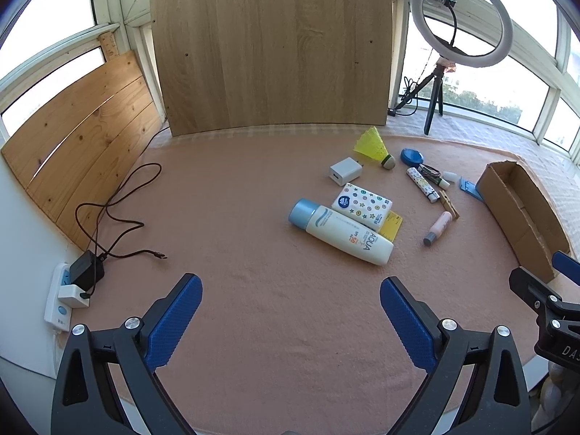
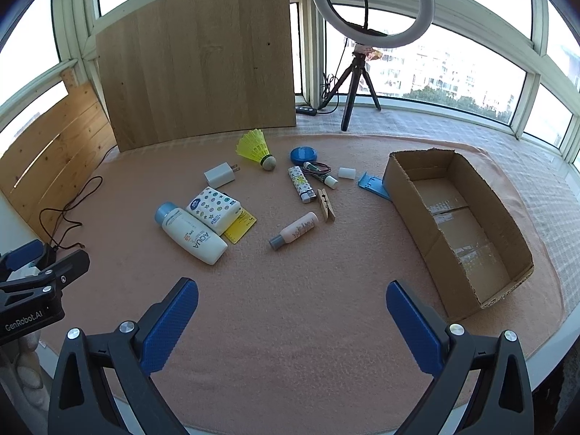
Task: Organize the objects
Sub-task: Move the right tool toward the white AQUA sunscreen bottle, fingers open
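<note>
Left wrist view: the left gripper (image 1: 290, 311) hangs over bare pink cloth on the table (image 1: 253, 326), its blue jaws spread wide and holding nothing. Ahead lies the scatter to be sorted: a white sunscreen bottle (image 1: 342, 232) on its side, touching a star-printed tissue pack (image 1: 362, 206), with a white charger plug (image 1: 345, 171) and a yellow shuttlecock (image 1: 375, 146) beyond. The cardboard box (image 1: 522, 214) sits at far right, well apart from the bottle. A black cable (image 1: 116, 214) trails at left.

Right wrist view: the right gripper (image 2: 291, 317) is likewise released and empty, nearer the open, empty cardboard box (image 2: 460, 224). A small pink bottle (image 2: 294, 235) lies closest, beside a wooden clothespin (image 2: 326, 205) and a patterned lighter (image 2: 300, 183).

The sunscreen bottle looks rigid, smooth and likely slippery; a hold across its middle, square to its length, seems safest. The tissue pack should be light and soft, yielding under pressure. The shuttlecock's skirt looks fragile, so its cork end is the better hold.
</note>
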{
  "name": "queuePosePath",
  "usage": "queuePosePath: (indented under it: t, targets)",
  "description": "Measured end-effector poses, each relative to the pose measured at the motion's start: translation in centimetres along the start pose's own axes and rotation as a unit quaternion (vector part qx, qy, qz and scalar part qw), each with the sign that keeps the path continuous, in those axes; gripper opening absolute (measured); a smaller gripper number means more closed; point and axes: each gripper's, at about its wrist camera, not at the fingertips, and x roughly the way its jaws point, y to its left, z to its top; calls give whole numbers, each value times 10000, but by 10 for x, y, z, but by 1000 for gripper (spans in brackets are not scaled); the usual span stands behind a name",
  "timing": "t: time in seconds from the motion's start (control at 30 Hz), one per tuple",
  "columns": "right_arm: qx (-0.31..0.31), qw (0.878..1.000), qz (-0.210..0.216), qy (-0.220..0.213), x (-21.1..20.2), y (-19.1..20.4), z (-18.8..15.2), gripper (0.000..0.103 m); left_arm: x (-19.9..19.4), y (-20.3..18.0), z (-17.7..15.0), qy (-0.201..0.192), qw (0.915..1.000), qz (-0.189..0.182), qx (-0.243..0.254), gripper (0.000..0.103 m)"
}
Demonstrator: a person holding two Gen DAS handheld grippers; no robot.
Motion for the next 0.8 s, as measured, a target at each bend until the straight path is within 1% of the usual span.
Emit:
queuePosePath:
  t: [0.03,0.1,0.23,0.3,0.37,0.47,0.53,0.6,0.67,0.8]
  targets:
    - [-43,10000,51,22,3,2,2,101,3,1,1,8,10000,10,-2,100]
    - [-143,9997,192,60,8,7,5,94,8,3,2,28,10000,41,-21,99]
    - [-273,9981,506,207,26,18,14,85,17,11,3,80,9999,57,-98,97]
    - [-314,9967,674,332,36,24,19,73,22,14,4,102,9998,100,-121,96]
    - [-325,9946,872,467,48,29,24,67,27,19,4,130,9997,125,-146,94]
    - [-361,9907,1150,630,64,37,30,65,36,27,3,199,9994,155,-219,91]
    - [-413,9883,1273,728,73,43,34,62,41,32,2,239,9992,170,-276,88]
    - [-493,9856,1381,840,84,50,39,52,45,38,0,273,9989,207,-333,87]
    - [-553,9826,1478,982,95,57,43,48,49,42,-2,310,9985,244,-381,85]
    - [-646,9751,1704,1261,118,69,50,47,55,50,-5,381,9978,303,-446,82]
